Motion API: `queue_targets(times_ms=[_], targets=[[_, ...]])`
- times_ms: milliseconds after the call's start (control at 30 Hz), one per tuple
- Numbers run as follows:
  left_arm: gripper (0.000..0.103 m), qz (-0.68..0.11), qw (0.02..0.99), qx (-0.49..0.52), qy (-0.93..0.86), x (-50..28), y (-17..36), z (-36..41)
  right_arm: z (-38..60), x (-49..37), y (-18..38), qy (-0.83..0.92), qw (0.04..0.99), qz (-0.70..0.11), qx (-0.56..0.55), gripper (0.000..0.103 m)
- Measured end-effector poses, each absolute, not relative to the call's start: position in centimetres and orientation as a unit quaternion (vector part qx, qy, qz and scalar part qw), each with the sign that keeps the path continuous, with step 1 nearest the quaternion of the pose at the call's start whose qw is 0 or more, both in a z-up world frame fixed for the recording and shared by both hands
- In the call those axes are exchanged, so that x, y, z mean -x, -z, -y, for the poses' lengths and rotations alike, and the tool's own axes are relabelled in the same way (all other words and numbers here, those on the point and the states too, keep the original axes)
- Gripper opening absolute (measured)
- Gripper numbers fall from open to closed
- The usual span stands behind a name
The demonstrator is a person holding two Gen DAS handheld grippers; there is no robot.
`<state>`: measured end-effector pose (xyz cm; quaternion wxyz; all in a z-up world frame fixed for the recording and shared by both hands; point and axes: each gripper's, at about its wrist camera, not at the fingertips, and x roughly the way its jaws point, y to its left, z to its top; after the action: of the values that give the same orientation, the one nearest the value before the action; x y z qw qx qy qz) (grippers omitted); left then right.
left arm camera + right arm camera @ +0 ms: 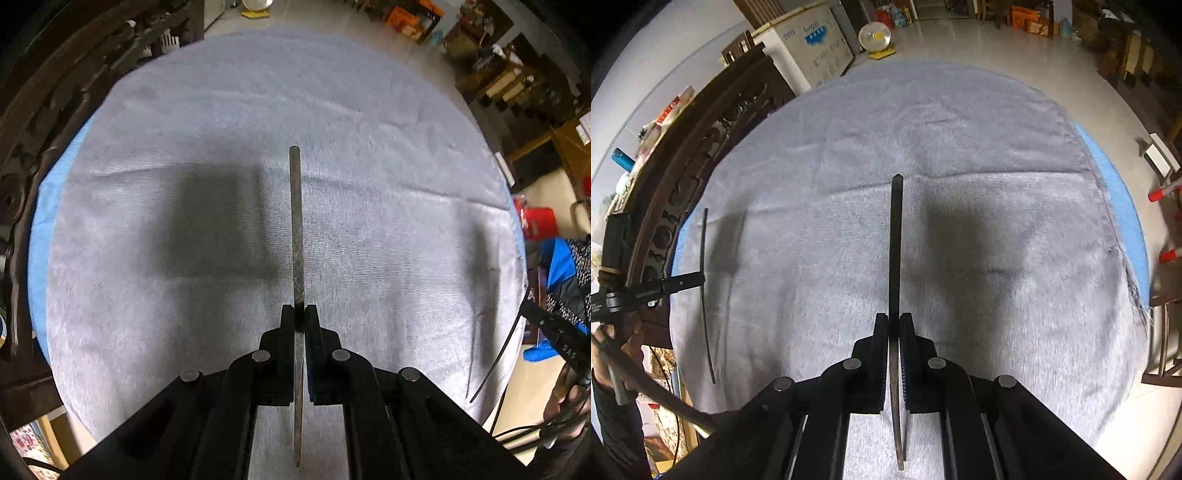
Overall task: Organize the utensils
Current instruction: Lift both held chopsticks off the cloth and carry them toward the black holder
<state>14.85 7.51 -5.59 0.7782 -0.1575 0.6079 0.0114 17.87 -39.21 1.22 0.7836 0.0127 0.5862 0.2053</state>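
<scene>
In the left wrist view my left gripper (300, 310) is shut on a thin grey metal utensil (296, 229), seen edge-on, whose long end sticks out ahead over the grey cloth (369, 129). My right gripper (894, 317) is shut on a darker slim utensil (895, 240), also edge-on and held above the cloth (997, 147). Each view shows the other gripper at its edge: the left gripper (700, 279) with its thin utensil (703, 240), and the right gripper (528, 308) with its thin dark utensil (495, 363). What kind of utensil each one is cannot be made out.
The grey cloth lies over a blue cover (1123, 195) on a round table. Dark carved wooden furniture (701, 140) stands along the table's left side. A white chest freezer (809, 48) and a small fan (873, 37) stand beyond. A person's hand (605, 354) holds the left tool.
</scene>
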Motion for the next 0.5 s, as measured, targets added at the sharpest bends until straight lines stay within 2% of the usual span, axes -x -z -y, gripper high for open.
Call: queue_targets(times_ms=[500], targets=[[0.005,-0.547,0.813,0.193,-0.039,-9.3,3.5,-9.0,41.0,-13.2,-3.2,-0.216,0.809,-0.543,-0.070,0.007]])
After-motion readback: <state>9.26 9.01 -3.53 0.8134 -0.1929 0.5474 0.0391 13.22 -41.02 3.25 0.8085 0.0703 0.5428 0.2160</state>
